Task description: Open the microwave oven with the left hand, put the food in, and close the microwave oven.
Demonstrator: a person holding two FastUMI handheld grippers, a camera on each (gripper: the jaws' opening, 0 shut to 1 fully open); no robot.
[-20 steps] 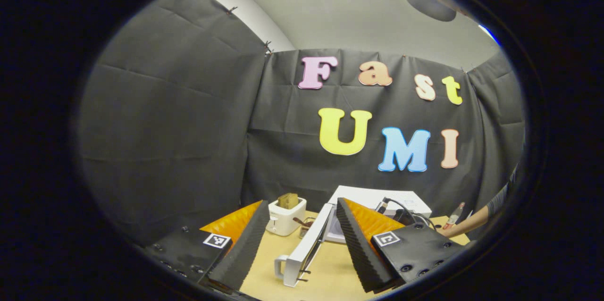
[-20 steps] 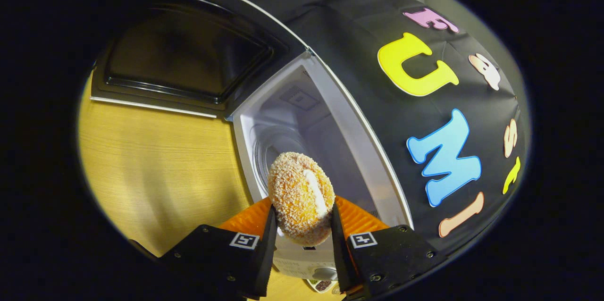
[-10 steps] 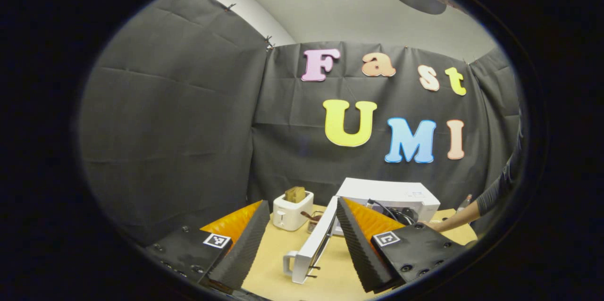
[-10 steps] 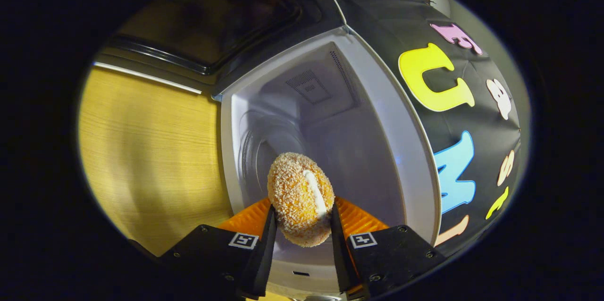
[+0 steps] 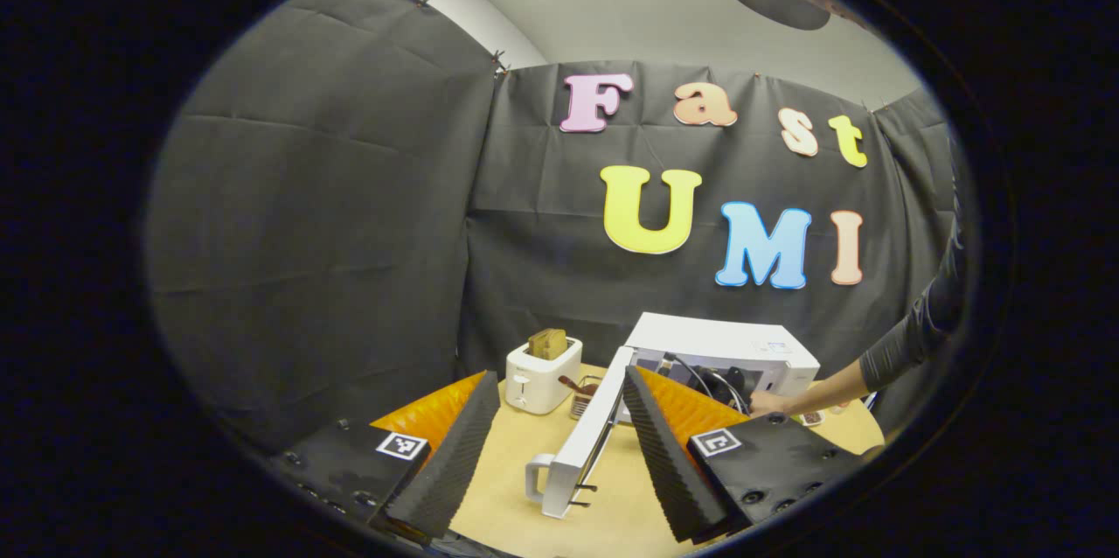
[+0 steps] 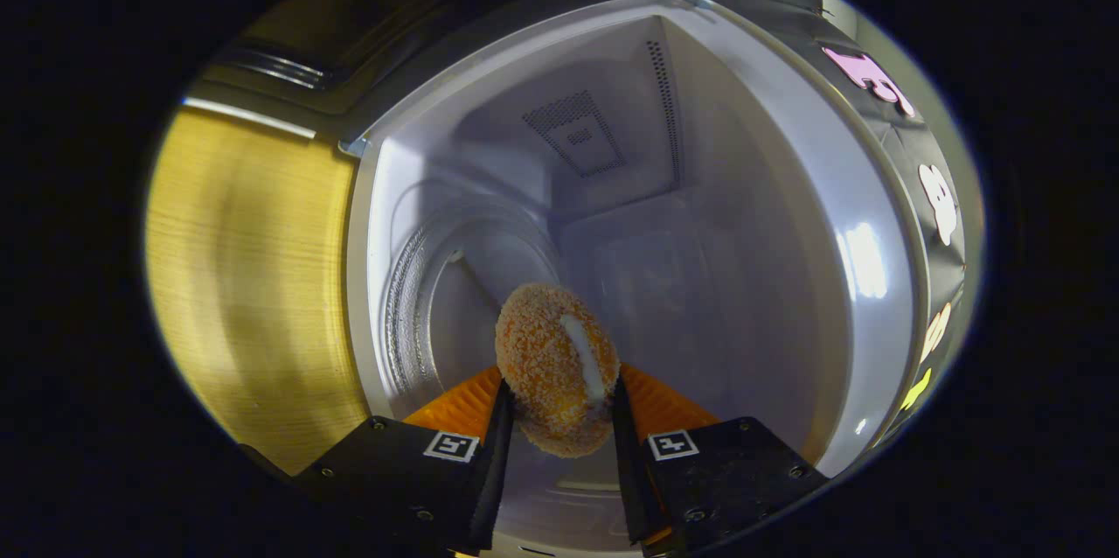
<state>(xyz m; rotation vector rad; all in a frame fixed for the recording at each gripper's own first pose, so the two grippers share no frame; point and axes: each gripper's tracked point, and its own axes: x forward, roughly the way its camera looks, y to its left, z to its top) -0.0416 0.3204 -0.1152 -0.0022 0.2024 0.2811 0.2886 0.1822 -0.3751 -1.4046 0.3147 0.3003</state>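
Right claw (image 6: 557,418) gripping crumbed food (image 6: 555,379) inside the open microwave (image 6: 699,217).
Food's long axis upright, toward 12 o'clock; left claw (image 5: 559,444) spread wide, empty; no legible writing.

Between the right gripper's (image 6: 556,444) fingers sits a golden-orange crumb-coated bun (image 6: 554,366) with a white cream stripe. Ahead of it the microwave oven (image 6: 664,217) cavity is pale grey-white, a dotted vent grille on its wall. Left of that gripper the table (image 6: 245,278) is yellowish wood grain. Beyond the left gripper (image 5: 559,453), the microwave door (image 5: 581,444) is white, and so is the toaster (image 5: 543,374), which holds brown bread. A dark grey sleeve (image 5: 909,335) shows to the right.
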